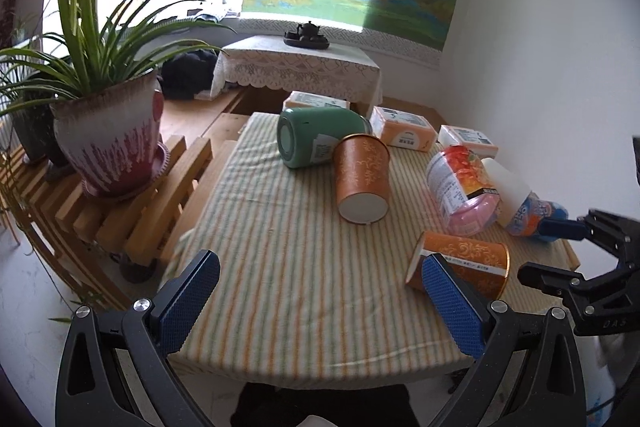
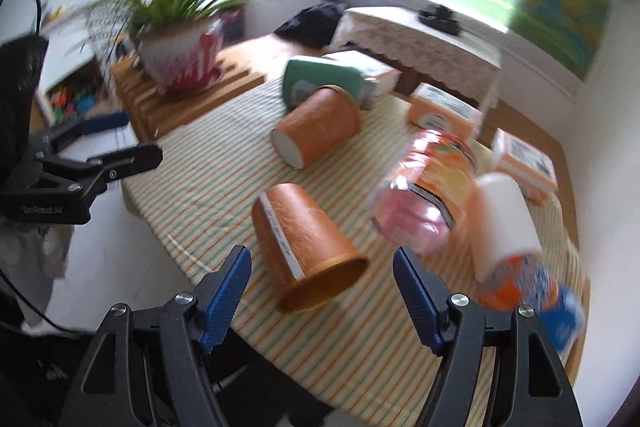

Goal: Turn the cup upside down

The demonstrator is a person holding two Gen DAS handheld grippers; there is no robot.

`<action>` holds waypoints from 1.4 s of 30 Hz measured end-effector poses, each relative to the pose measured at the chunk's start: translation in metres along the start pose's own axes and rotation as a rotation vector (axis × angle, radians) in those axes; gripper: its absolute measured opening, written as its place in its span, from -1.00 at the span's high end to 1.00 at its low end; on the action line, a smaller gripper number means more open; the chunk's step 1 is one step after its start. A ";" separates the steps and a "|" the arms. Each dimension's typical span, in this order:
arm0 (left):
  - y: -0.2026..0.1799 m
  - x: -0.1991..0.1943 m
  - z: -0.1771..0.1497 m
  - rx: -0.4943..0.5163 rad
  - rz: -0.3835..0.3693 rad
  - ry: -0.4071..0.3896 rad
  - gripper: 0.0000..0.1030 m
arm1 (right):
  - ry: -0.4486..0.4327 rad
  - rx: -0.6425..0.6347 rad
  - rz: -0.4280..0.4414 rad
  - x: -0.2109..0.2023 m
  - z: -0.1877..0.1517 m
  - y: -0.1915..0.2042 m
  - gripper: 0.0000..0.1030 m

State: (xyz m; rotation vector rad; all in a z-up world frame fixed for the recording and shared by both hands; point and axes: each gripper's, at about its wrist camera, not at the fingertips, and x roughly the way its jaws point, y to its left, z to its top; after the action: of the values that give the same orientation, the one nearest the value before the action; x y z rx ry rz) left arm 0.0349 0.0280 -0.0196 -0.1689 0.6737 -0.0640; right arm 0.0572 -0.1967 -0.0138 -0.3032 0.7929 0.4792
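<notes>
Two orange paper cups lie on their sides on a striped tablecloth. The near cup lies by the table's front edge, mouth toward my right gripper. The far cup lies mid-table against a green mug. My left gripper is open and empty, over the front edge, left of the near cup. My right gripper is open and empty, its fingers either side of the near cup's mouth, not touching it. It also shows at the right of the left wrist view.
A green mug lies on its side behind the far cup. Several orange boxes, a snack bag and a white-capped bottle crowd the table's right. A potted plant stands on a wooden rack at left.
</notes>
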 end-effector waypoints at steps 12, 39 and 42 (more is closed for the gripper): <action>-0.029 0.041 0.002 -0.137 -0.080 0.178 -0.99 | -0.129 0.287 -0.262 -0.041 -0.053 -0.042 -0.35; -0.063 0.129 -0.004 -0.715 -0.148 0.539 -0.79 | -0.258 0.323 -0.382 -0.065 -0.090 -0.064 -0.35; -0.065 0.137 -0.005 -0.738 -0.143 0.540 -0.77 | -0.259 0.321 -0.390 -0.063 -0.095 -0.067 -0.35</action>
State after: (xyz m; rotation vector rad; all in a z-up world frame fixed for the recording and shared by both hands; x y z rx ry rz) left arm 0.1389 -0.0525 -0.0961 -0.9343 1.2040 0.0072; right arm -0.0039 -0.3133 -0.0251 -0.0883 0.5291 0.0192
